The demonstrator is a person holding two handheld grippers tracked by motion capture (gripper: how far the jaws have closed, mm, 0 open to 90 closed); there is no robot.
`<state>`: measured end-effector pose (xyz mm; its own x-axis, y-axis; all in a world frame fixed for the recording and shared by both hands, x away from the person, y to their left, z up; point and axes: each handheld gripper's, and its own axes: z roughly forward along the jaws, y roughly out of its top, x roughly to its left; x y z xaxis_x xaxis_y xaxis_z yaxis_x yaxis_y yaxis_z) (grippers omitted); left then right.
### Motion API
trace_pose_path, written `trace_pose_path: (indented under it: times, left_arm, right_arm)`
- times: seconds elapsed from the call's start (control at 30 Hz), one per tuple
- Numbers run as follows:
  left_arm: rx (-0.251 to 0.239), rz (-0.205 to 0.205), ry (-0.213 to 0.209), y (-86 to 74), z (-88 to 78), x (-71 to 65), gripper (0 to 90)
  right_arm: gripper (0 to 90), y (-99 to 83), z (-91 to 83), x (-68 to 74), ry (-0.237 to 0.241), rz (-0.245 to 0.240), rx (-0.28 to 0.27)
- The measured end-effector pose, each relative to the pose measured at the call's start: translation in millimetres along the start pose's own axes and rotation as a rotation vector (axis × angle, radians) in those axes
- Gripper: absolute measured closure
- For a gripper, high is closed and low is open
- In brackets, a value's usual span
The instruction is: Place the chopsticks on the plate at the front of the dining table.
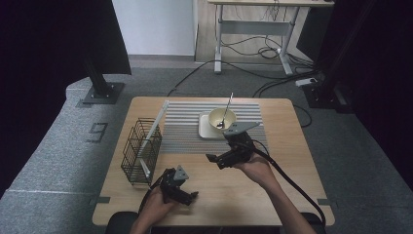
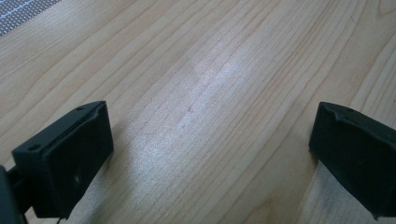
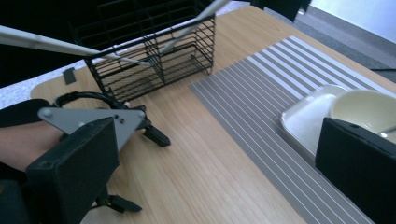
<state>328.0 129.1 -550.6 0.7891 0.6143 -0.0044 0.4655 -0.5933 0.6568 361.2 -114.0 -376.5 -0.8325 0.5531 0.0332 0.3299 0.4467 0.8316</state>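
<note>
Currently the bowl [image 1: 222,118], cream-coloured, stands on a white square tray [image 1: 204,127] at the far middle of the worktop [image 1: 272,185]; the tray rests on a grey striped mat [image 1: 185,131]. A spoon [image 1: 225,113] lies in the bowl, its handle leaning up over the far rim. In the right gripper view the bowl [image 3: 359,105] and tray [image 3: 308,116] appear just behind the right-hand jaw, untouched.

The right gripper [image 1: 220,158] is nearest to these items. It hovers just on the near side of the tray, above the near edge of the mat, with its jaws pointing to the person's left. The jaws are spread wide and grasp nothing. The right hand [image 1: 255,168] holds it from behind, the forearm running in from the bottom edge at a slant, and the cable trails back toward the near right corner.

The left gripper [image 1: 187,196] sits low over the bare wood near the front edge, jaws pointing right. In the left gripper view both jaws stand wide apart with only wood grain between them; it is released and empty. The left hand [image 1: 156,207] grips it from the near side.

A black wire basket [image 1: 141,151] stands on the left part of the worktop, beside the mat, well apart from both grippers. Two pale sticks [image 1: 156,124] lean in it.
</note>
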Motion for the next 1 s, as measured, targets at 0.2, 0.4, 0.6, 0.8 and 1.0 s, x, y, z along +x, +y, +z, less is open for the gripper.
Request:
trace_pose_path:
  times: [0.2, 0.4, 0.6, 0.8, 1.0]
  left_arm:
    - [0.001, 0.000, -0.001, 0.1, 0.0, 0.0, 0.0]
    - [0.001, 0.001, 0.000, 0.1, 0.0, 0.1, 0.0]
    - [0.001, -0.001, -0.001, 0.0, 0.0, -0.1, 0.0]
    - [0.003, 0.001, -0.001, 0.1, -0.1, 0.0, 0.0]
    - [0.002, 0.001, 0.000, 0.0, 0.0, 0.0, 0.0]
  right_arm:
    - [0.0, 13.8, 12.1, 10.5, 0.045, -0.007, -0.002]
    - [0.0, 24.9, 24.1, 20.7, 0.072, -0.031, 0.003]
    - [0.0, 34.4, 35.7, 32.7, 0.100, -0.053, 0.016]
    - [0.0, 43.2, 45.4, 44.7, 0.126, -0.078, 0.025]
    - [0.0, 52.5, 55.2, 57.0, 0.150, -0.097, 0.032]
